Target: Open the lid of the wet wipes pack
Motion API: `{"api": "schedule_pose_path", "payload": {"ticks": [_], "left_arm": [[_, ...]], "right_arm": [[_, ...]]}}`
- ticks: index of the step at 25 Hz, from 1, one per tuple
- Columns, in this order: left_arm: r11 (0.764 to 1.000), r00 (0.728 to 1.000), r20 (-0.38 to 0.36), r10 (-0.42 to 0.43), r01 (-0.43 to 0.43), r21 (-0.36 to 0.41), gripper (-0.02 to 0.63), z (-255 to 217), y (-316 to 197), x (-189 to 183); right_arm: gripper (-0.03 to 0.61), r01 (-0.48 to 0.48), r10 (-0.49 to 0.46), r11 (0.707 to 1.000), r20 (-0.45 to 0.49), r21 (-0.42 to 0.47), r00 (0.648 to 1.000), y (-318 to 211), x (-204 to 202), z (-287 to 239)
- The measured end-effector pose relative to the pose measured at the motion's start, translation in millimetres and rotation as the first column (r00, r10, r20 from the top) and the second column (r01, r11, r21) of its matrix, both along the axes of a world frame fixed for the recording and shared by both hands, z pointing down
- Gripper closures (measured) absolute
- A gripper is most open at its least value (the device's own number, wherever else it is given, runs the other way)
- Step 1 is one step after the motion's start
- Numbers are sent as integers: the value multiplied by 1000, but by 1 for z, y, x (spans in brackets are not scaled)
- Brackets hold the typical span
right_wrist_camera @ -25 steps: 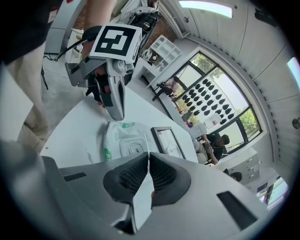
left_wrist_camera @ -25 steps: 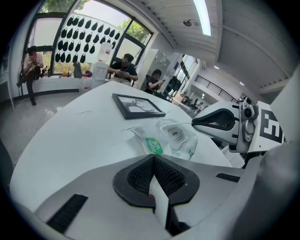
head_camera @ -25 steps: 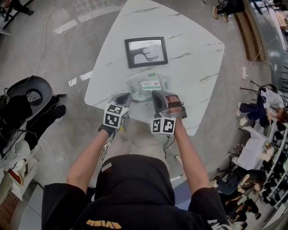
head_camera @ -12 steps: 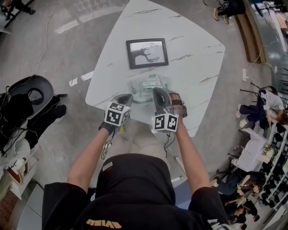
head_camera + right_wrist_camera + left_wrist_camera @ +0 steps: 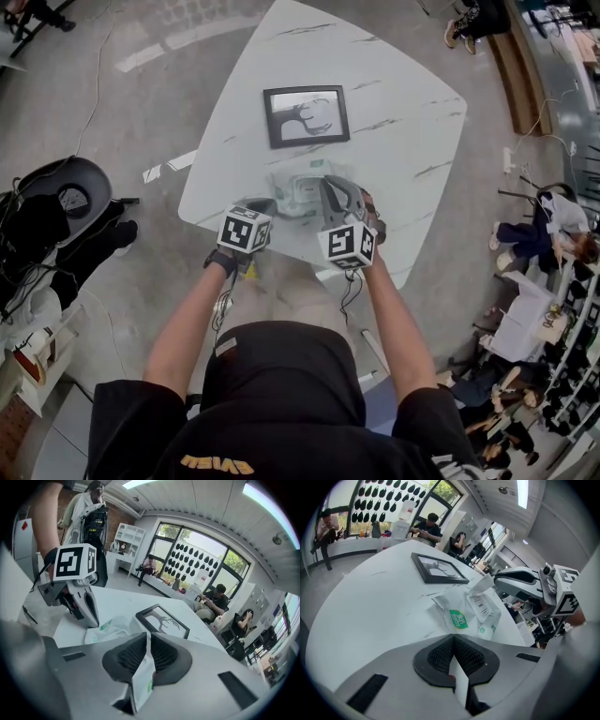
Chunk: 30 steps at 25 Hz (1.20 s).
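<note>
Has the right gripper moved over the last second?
Yes: the right gripper has edged toward the picture frame, its jaws opening with the wipes pack's lid between them.

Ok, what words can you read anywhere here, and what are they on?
"OPEN": on the white lid flap of the wet wipes pack, in the left gripper view.
The green label on the pack: white print, too blurred to read.
The yellow print on the person's black shirt: upside down, not surely legible.
Square markers on the two cubes: patterns, no words.
</note>
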<state>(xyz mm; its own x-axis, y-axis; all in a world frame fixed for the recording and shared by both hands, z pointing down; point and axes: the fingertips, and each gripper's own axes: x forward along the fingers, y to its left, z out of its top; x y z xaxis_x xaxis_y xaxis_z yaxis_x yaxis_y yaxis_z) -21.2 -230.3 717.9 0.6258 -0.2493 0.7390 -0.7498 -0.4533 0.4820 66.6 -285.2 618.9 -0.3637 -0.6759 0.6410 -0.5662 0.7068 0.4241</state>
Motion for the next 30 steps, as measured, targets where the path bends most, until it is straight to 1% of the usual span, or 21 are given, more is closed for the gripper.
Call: {"api": "schedule_pose_path", "payload": {"ticks": [5,9,13,14,16,19,25,30], "left_arm": [[1000,1000,-4,-6,6,-4,598,-5,11,3],[1000,1000,-5,-6,6,-5,598,-5,5,1],[1000,1000,-8,-9,8,-9,598,-4,15,8],[1000,1000,-11,-9,9,-12,598,-4,16,9],[1000,1000,-12,-8,7,-15,598,-4,12,7],[1000,1000,-8,-7,7,-8,598,-3,4,0],[1000,1000,-12,-7,7,-10,598,-5,6,-2],[1000,1000,-8,-6,6,-6,598,-11,9,-3]], "right_arm": [[546,-61,65,997,80,-55,995,-2,2,-4],[543,-109,124,989,158,-99,980,-17,1,0],[540,-168,204,973,256,-156,945,-19,13,6],[554,-189,231,967,271,-173,934,-22,17,9],[557,-220,277,952,292,-215,915,-32,20,17],[563,-231,309,935,304,-268,901,-47,14,28],[561,-221,315,921,283,-320,906,-48,8,42],[561,-219,335,898,271,-381,902,-44,9,50]]}}
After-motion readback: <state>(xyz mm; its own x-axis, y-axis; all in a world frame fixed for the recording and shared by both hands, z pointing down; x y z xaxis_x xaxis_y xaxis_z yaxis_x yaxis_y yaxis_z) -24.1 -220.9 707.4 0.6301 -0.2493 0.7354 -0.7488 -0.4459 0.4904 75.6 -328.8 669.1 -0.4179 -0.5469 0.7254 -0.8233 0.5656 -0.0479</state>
